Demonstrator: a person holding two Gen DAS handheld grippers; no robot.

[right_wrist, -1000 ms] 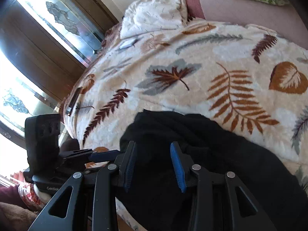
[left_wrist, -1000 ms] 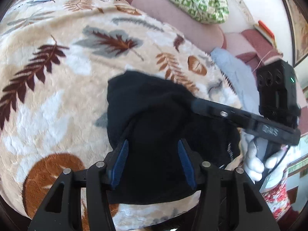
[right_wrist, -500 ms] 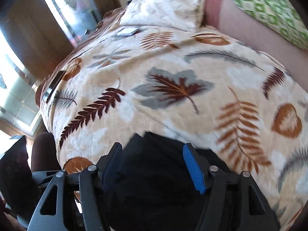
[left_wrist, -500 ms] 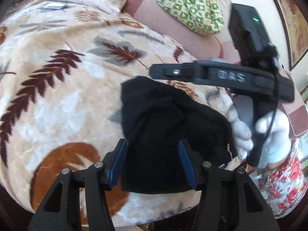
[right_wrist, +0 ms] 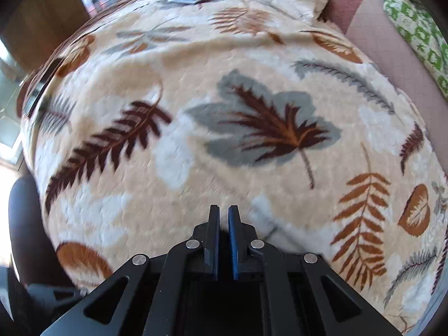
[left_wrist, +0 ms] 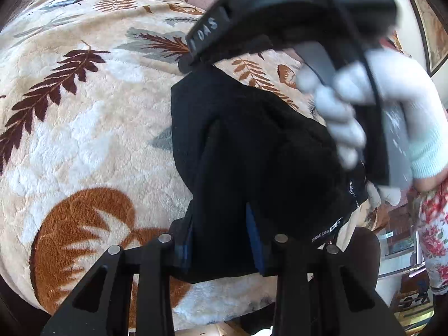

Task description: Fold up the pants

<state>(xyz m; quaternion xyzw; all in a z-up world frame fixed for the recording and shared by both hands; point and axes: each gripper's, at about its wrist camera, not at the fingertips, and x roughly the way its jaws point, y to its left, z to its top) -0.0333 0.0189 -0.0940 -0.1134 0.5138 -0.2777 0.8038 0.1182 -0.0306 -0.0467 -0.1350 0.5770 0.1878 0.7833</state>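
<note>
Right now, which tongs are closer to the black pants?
Left. The left tongs have the black pants bunched between their pads. The right tongs are nearly closed over the leaf blanket; no pants visible in their view.

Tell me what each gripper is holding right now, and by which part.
Left gripper: jaws closed on the black pants, at the folded edge nearest it. Right gripper: jaws nearly shut; whether cloth is pinched cannot be told.

Right hand-held gripper (right_wrist: 223,215) (fingers nearly together) above the leaf-print blanket (right_wrist: 252,128).
</note>
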